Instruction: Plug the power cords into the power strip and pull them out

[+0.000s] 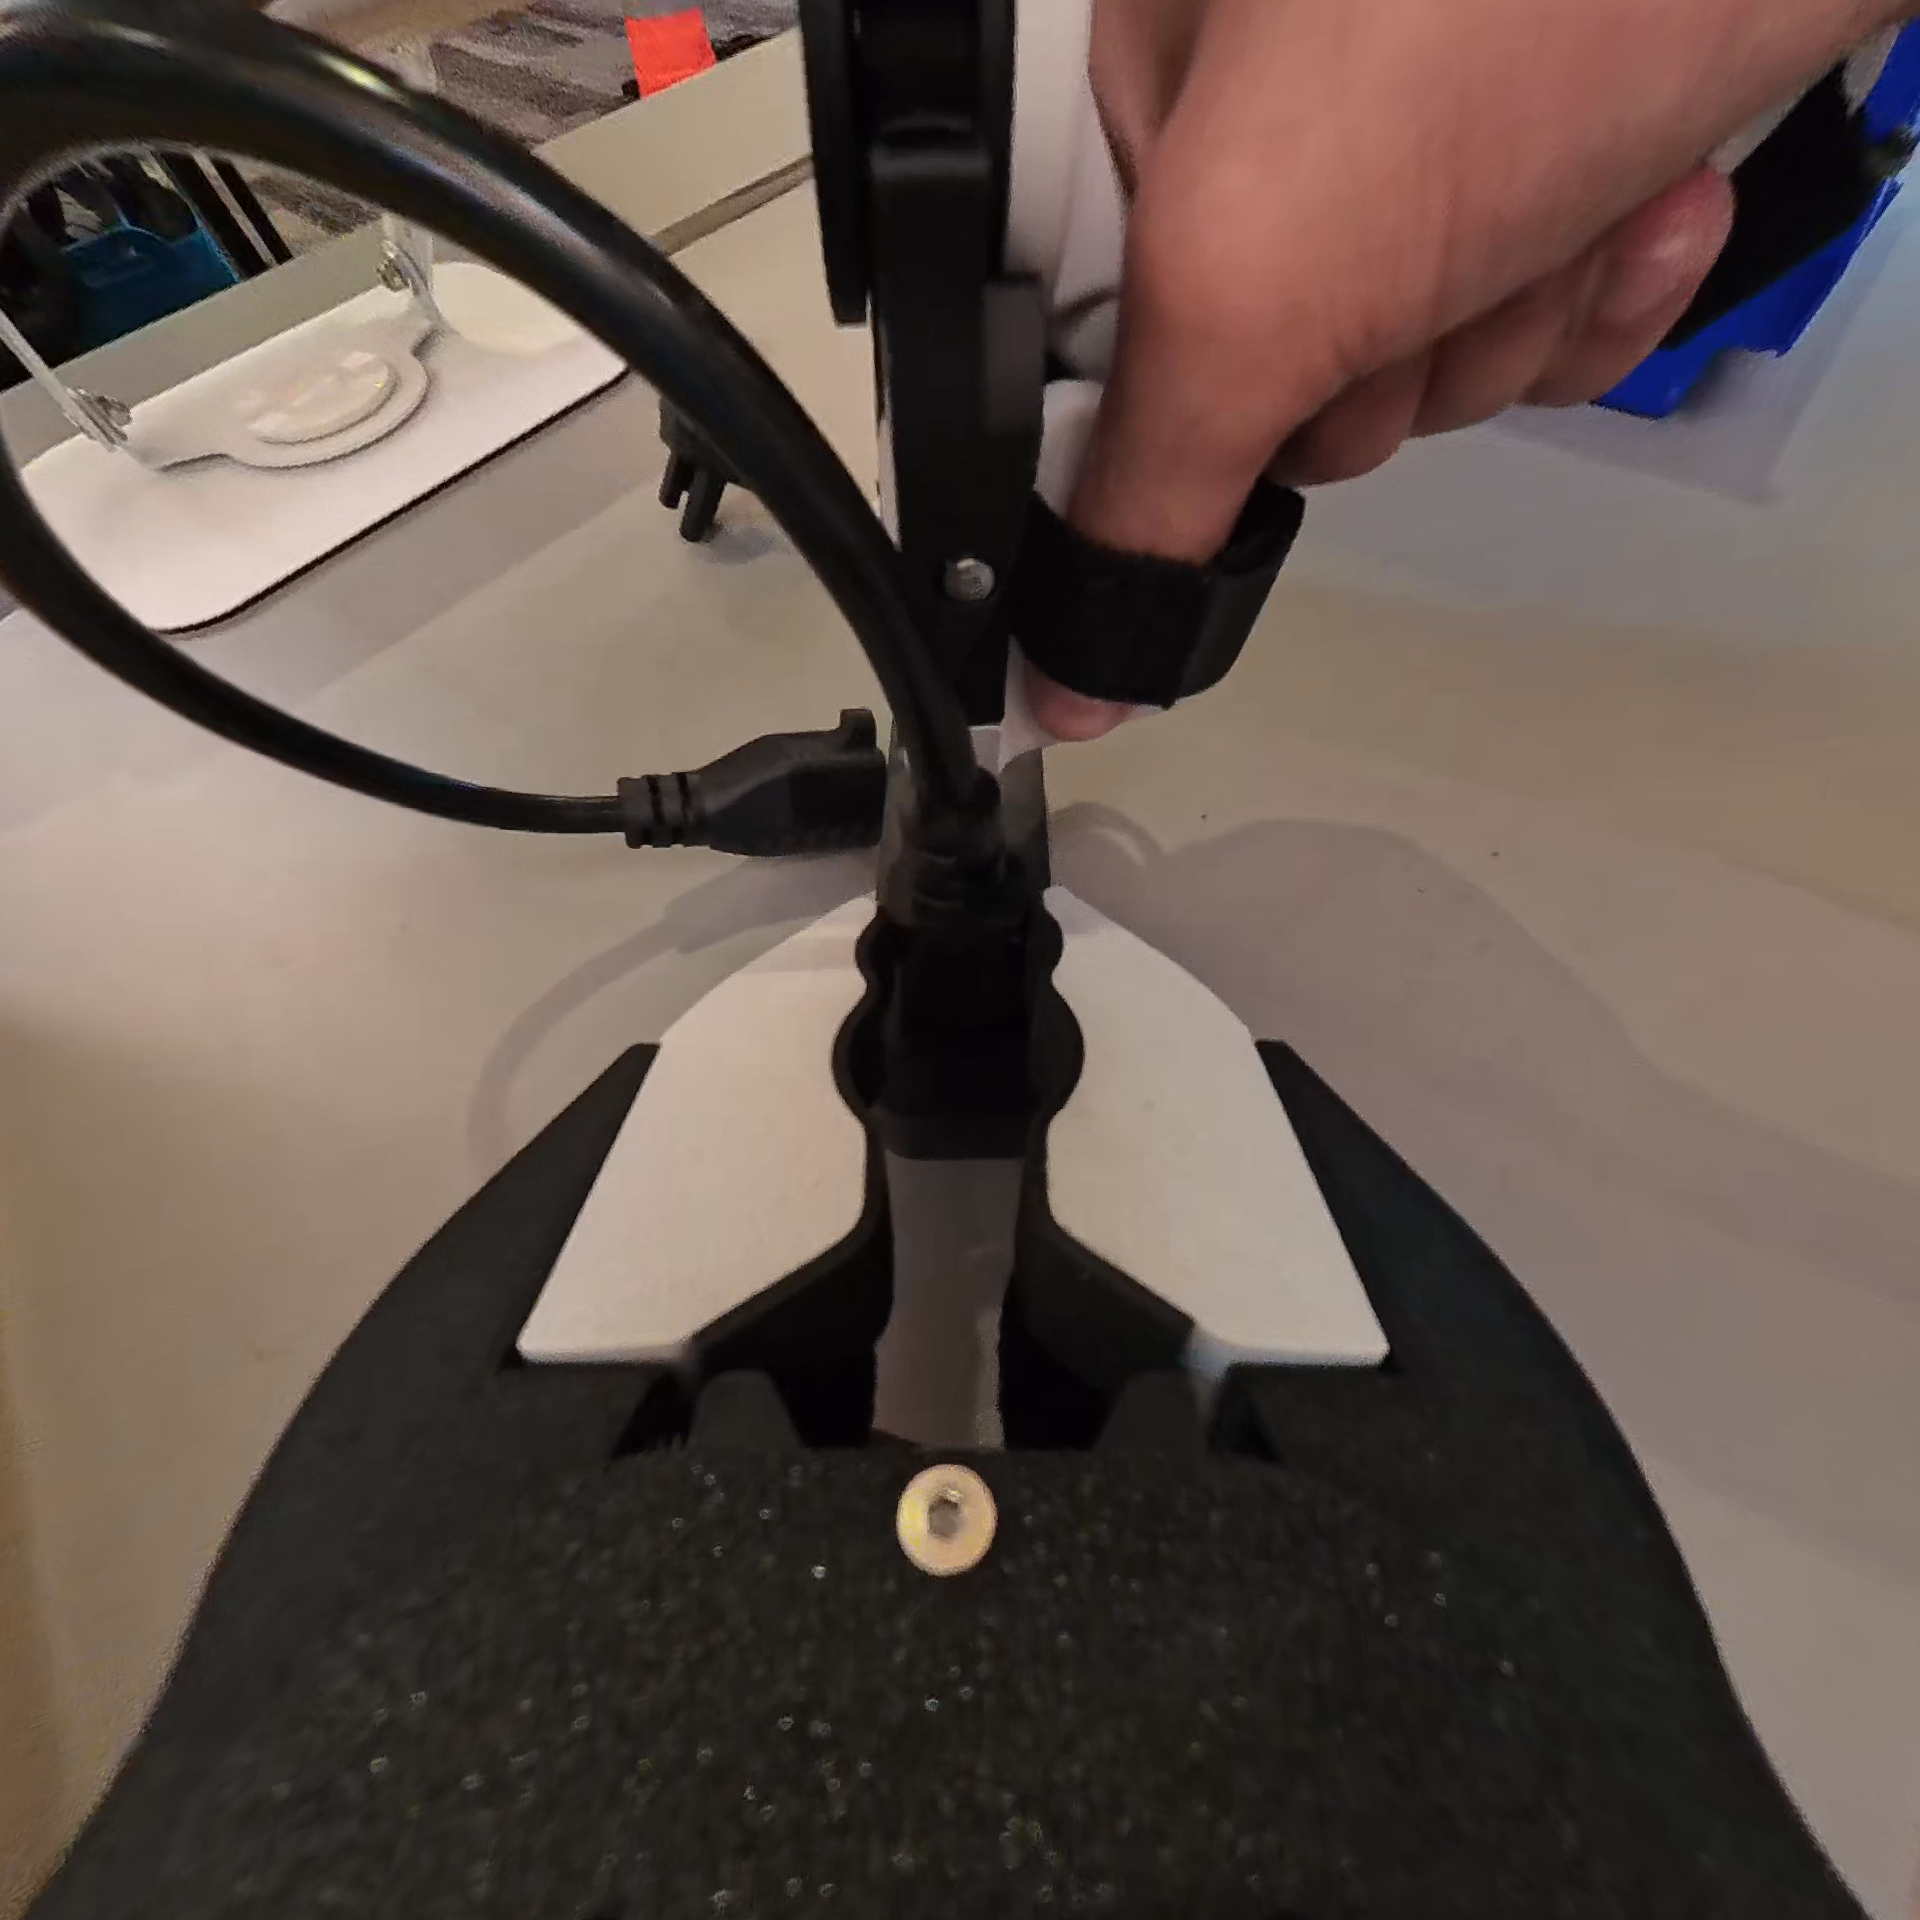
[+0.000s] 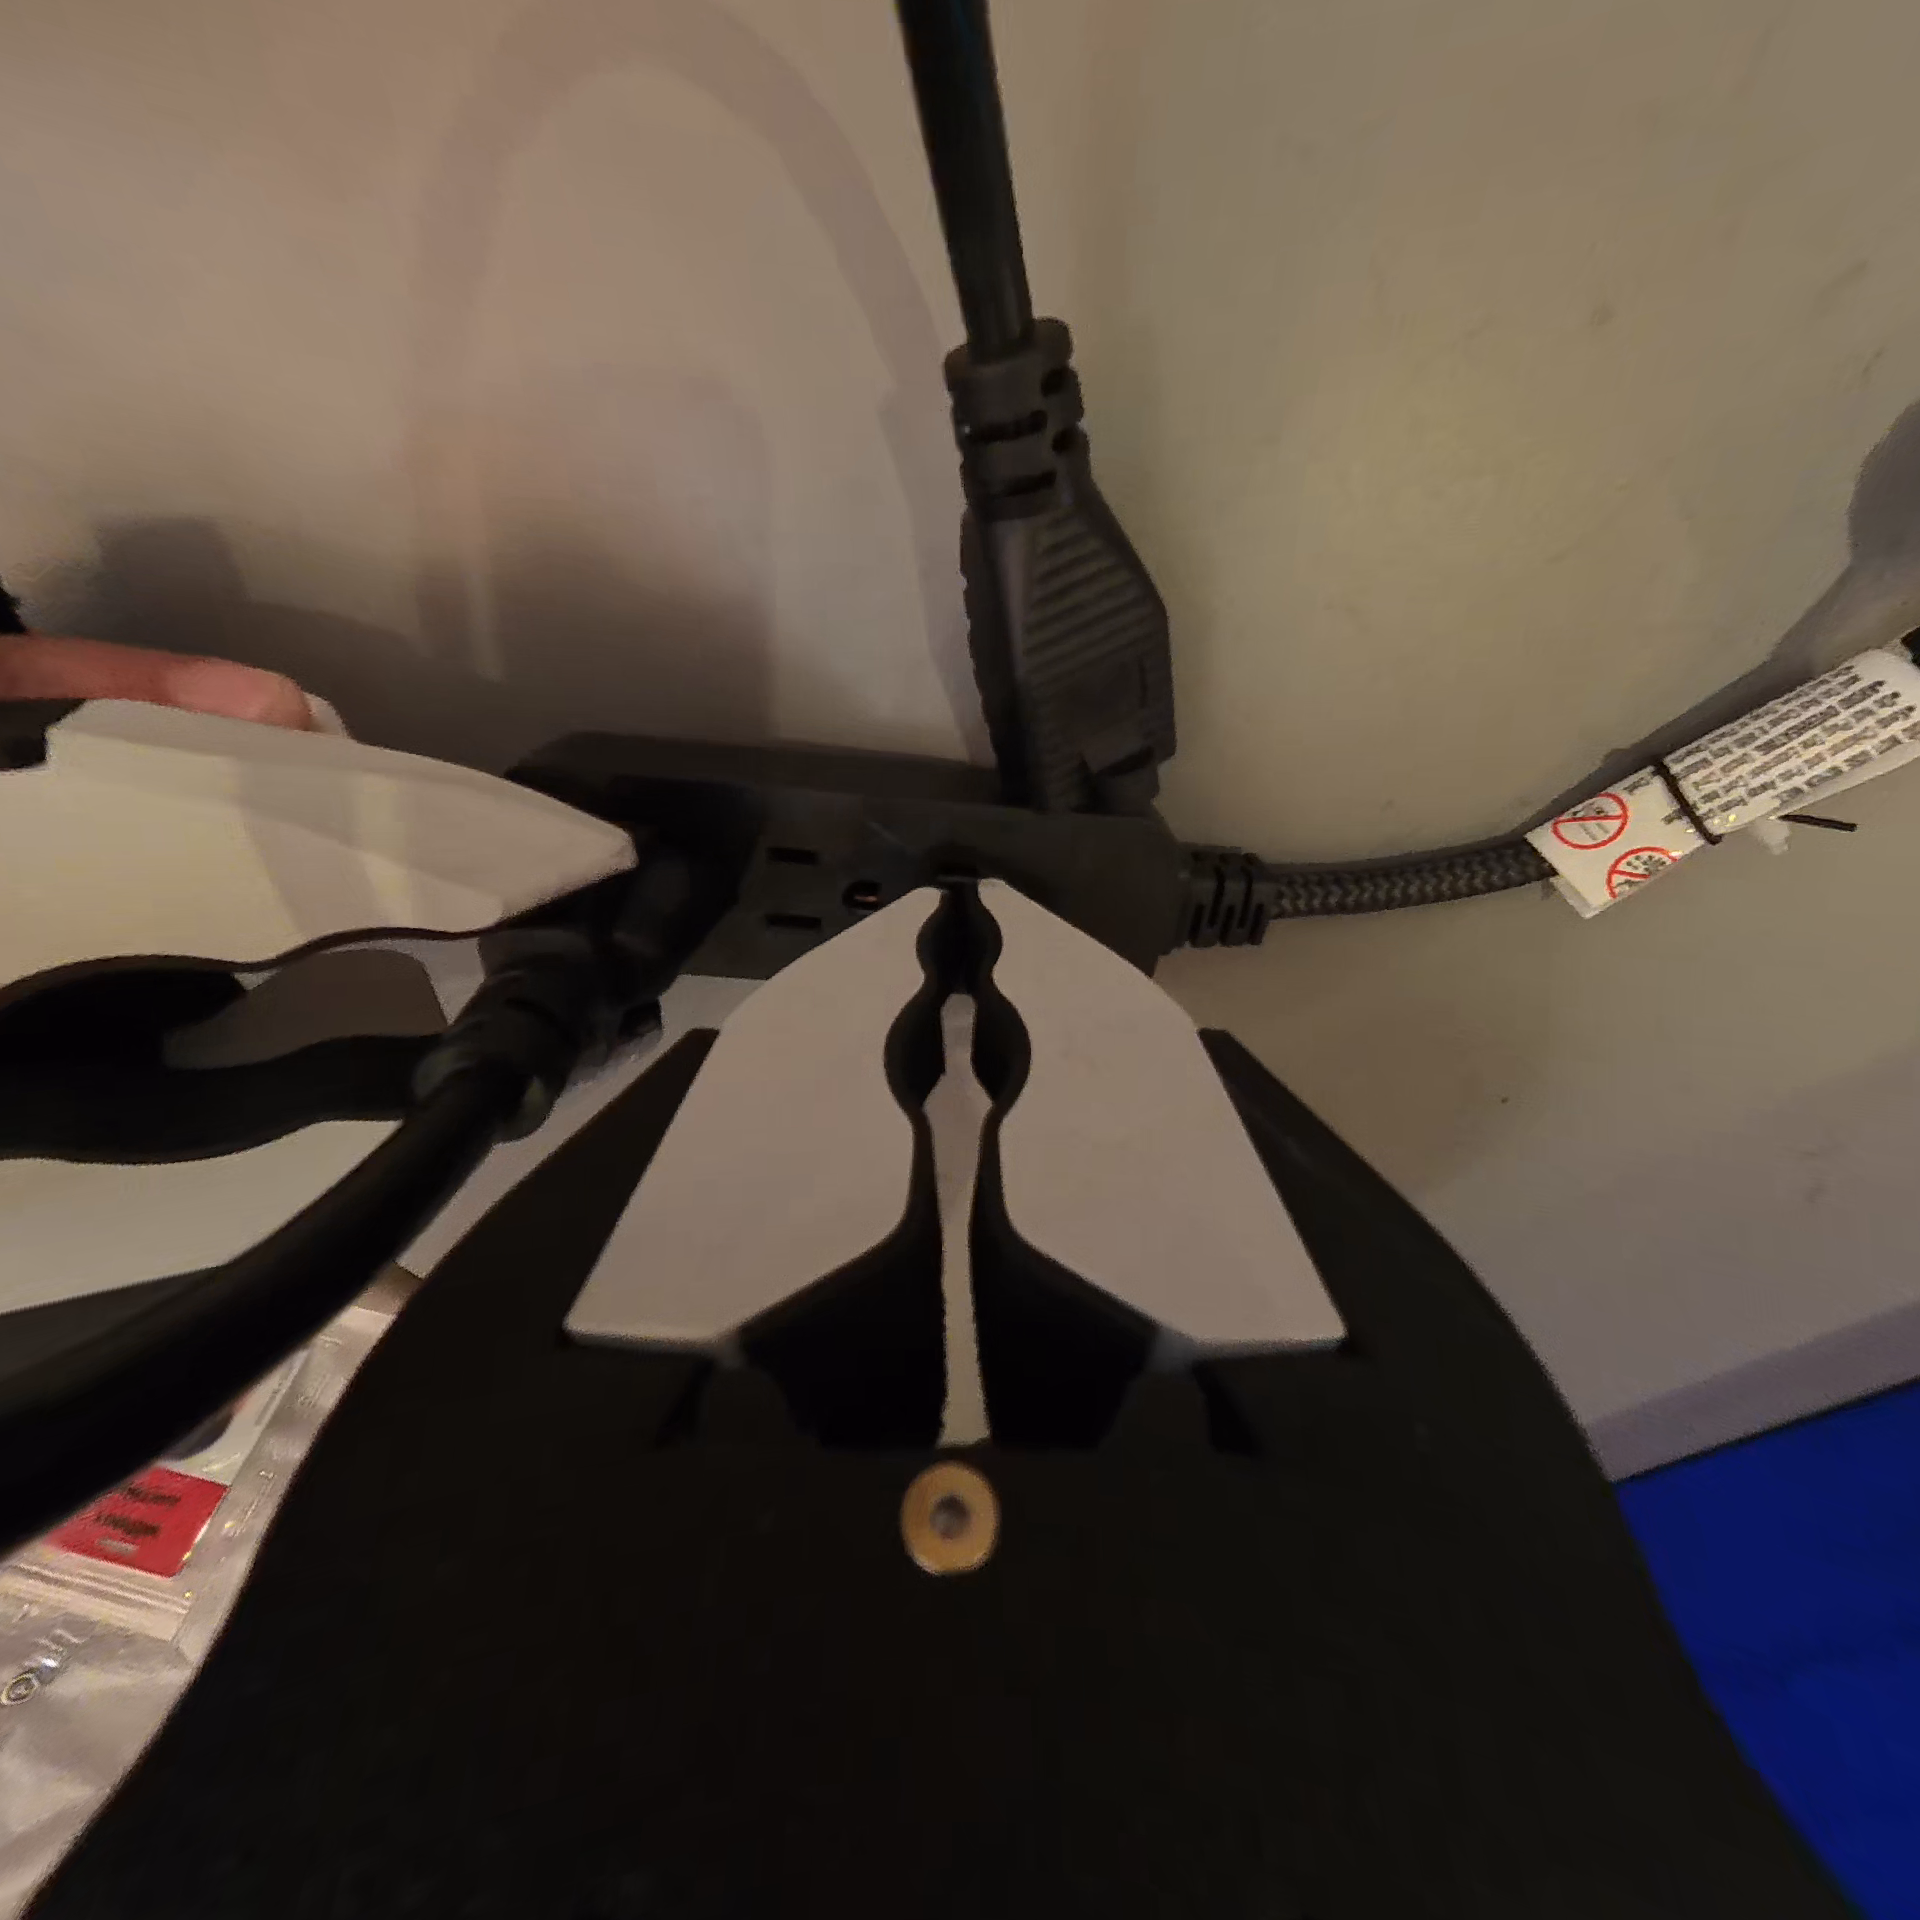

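My left gripper (image 1: 951,935) is shut on a black plug (image 1: 951,1049), whose cord (image 1: 436,208) arcs up and to the left. In the right wrist view that plug (image 2: 644,904) sits at the left end of the black power strip (image 2: 1081,847), between the left gripper's fingers (image 2: 312,831). My right gripper (image 2: 958,894) is shut, with its tips down on top of the strip beside an empty outlet (image 2: 821,883). A second black plug (image 2: 1060,644) is in the strip's far side; it also shows in the left wrist view (image 1: 769,800). The right gripper (image 1: 1003,769) comes down from above, held by a hand (image 1: 1403,260).
The strip's braided cord (image 2: 1403,873) with white tags (image 2: 1766,727) runs off to the right. A loose plug (image 1: 696,488) lies farther back. A white mat (image 1: 416,499) with a clear stand sits at the back left. A blue bin (image 1: 1766,270) is on the right. A plastic bag (image 2: 114,1621) lies at the near left. One gripper's finger ends stand about 5 cm off the other's.
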Motion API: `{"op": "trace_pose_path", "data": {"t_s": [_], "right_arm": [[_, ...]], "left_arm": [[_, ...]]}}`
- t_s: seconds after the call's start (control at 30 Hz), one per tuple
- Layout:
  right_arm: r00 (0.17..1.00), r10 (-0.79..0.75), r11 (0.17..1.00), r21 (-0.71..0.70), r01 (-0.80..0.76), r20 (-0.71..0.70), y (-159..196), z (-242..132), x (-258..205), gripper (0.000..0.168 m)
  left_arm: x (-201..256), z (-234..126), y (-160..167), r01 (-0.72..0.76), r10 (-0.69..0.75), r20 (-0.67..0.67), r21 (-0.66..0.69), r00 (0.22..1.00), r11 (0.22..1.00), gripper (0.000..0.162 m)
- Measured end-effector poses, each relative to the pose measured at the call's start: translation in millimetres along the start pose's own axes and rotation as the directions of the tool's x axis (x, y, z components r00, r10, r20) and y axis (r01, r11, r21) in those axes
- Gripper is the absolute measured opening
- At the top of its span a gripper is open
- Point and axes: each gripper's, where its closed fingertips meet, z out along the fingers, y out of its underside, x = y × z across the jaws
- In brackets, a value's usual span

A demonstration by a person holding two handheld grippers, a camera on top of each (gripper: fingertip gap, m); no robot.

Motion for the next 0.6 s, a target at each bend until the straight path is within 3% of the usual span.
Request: {"op": "trace_pose_path", "data": {"t_s": [0.3, 0.53, 0.6], "right_arm": [[0.993, -0.085, 0.996, -0.008, 0.085, -0.083, -4, 4, -2, 0.0], [0.999, -0.048, 0.99, 0.133, 0.05, -0.016, -5, 4, -3, 0.0], [0.99, -0.131, 0.973, 0.185, 0.137, -0.042, -6, 4, -4, 0.0]], "left_arm": [[-6, 0, 14, -0.002, 0.001, -0.026, -0.038, 1.0, 0.999, 0.023], [-5, -1, 15, 0.034, -0.035, -0.06, -0.015, 0.998, 0.999, 0.024], [-6, -2, 16, 0.025, -0.026, -0.044, -0.017, 0.999, 1.0, 0.023]]}}
